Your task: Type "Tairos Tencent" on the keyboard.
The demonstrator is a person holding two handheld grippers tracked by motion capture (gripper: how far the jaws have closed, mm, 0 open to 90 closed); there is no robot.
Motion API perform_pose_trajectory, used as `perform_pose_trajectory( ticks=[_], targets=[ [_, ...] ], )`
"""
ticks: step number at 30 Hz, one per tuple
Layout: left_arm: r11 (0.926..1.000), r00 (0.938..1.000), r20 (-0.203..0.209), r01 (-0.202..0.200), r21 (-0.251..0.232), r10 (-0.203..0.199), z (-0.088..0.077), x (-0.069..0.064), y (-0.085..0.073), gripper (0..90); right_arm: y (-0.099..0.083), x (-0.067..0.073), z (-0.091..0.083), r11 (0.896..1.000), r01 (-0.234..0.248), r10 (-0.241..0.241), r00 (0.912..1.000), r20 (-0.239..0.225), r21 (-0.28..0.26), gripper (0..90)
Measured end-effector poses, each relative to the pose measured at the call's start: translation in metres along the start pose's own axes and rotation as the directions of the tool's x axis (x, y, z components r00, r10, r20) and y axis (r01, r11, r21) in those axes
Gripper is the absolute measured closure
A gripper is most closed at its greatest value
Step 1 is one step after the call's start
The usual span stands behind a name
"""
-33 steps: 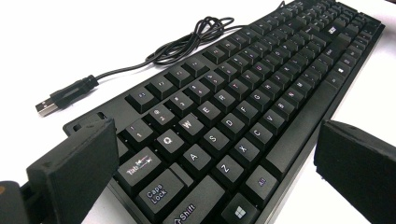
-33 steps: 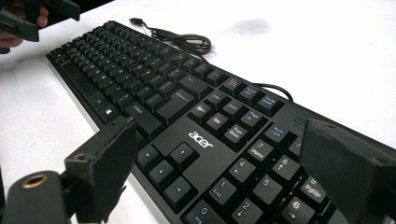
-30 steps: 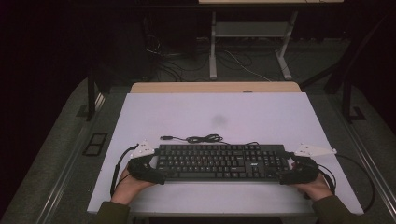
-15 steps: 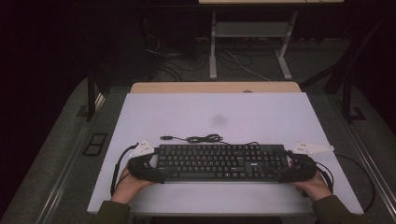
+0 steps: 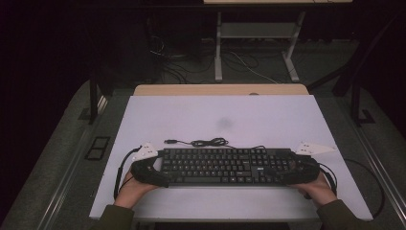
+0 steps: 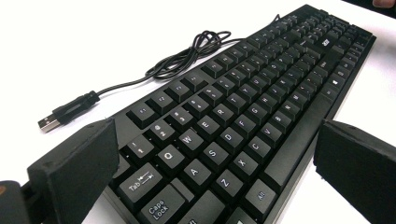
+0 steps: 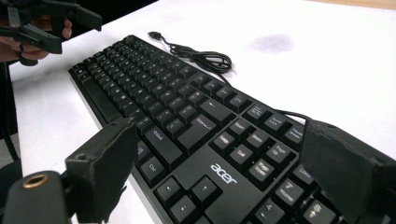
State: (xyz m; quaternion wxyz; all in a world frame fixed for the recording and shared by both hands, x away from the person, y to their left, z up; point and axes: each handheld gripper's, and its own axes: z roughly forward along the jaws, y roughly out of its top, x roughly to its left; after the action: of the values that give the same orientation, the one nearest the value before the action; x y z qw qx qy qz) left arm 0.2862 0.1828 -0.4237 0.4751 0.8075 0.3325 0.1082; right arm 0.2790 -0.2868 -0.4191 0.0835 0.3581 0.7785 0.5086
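Keyboard (image 5: 225, 166) straddled endwise by both grippers, left (image 6: 210, 182) and right (image 7: 219, 186), jaws apart, unclamped. Risk: uneven closing skews it, dragging cable (image 5: 206, 142).

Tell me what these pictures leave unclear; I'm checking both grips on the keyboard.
- Left claw: whether its pads touch the keyboard edges, left gripper view; bottom edge cuts the contact.
- Right claw: the same, right gripper view.
- Key labels, high view: too small.
- Cable exit: hidden behind the keyboard.

Dim, dark surroundings around a brightly lit white table (image 5: 268, 115); blurred foreground in gripper views.
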Motion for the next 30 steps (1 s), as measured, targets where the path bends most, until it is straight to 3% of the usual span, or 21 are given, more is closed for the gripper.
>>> perform_pose_trajectory(
  ticks=[30],
  targets=[
    [0.9999,0.9998,0.018,-0.009,0.009,0.008,0.007,-0.004,0.000,0.0,0.017,0.009,0.034,0.999,0.034,-0.032,0.9973,-0.066,0.031,11.6]
  ],
)
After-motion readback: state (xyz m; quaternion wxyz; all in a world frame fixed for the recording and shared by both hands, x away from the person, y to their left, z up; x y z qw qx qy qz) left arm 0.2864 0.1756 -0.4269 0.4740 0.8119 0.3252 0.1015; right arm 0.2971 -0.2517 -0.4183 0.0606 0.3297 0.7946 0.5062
